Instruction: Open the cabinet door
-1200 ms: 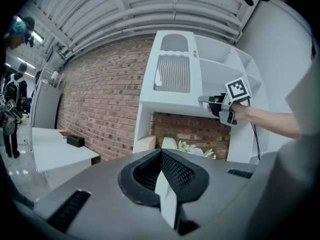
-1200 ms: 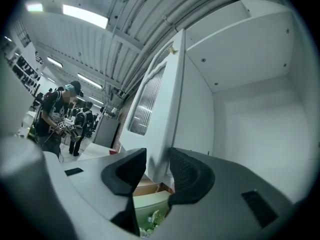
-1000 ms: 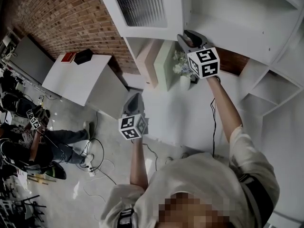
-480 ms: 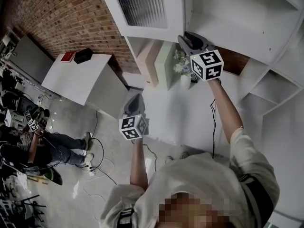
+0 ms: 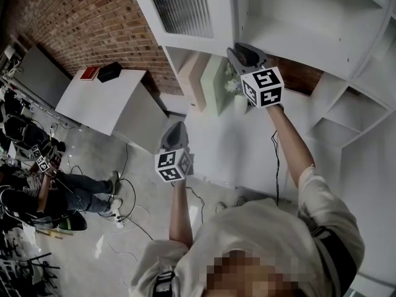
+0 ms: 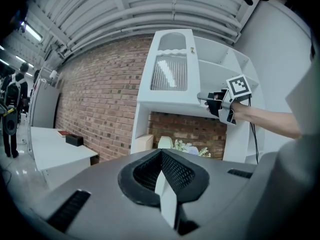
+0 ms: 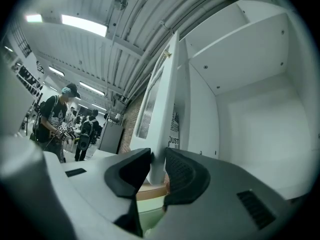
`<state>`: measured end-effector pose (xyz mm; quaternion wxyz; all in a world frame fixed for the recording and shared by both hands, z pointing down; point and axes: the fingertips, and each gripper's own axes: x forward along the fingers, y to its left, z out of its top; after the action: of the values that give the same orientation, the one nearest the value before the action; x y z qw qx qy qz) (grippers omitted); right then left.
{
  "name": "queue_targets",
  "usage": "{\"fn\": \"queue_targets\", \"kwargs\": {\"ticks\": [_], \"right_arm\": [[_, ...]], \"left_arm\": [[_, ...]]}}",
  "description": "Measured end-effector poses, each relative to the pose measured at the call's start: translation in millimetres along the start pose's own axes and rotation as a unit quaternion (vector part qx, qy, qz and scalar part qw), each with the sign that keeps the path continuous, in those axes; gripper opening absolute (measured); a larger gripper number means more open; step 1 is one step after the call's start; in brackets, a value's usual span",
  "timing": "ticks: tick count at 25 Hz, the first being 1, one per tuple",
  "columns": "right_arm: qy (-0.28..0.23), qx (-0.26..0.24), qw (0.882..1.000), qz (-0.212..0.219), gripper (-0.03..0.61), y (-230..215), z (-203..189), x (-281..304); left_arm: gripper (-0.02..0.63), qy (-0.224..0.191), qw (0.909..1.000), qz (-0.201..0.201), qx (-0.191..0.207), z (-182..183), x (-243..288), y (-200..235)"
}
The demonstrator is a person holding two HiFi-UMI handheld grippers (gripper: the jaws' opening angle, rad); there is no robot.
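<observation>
Beside the cabinet door (image 5: 218, 17), brick wall (image 5: 80, 23).

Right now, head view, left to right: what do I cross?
red book → black box → left gripper → right gripper, whose jaws have just been closing with the cabinet door edge between them → open side shelves
</observation>
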<state>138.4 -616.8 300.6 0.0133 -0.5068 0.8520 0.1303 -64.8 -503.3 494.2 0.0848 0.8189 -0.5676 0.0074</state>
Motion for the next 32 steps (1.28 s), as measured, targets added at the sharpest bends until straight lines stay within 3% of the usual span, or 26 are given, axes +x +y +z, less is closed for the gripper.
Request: {"fn": "queue_targets", "kwargs": {"ticks": [20,32], "right_arm": [[0.001,0.004,1.000,0.026,0.094,50,14,-24],[0.018,-0.003,1.000,-0.022,0.092,98,28,-33]], "left_arm": [[0.026,-0.007,0.9988,0.047,-0.014,-22,-75,-24],[0.026,-0.009,0.9999,0.001,-0.005,-15,-115,12]]}}
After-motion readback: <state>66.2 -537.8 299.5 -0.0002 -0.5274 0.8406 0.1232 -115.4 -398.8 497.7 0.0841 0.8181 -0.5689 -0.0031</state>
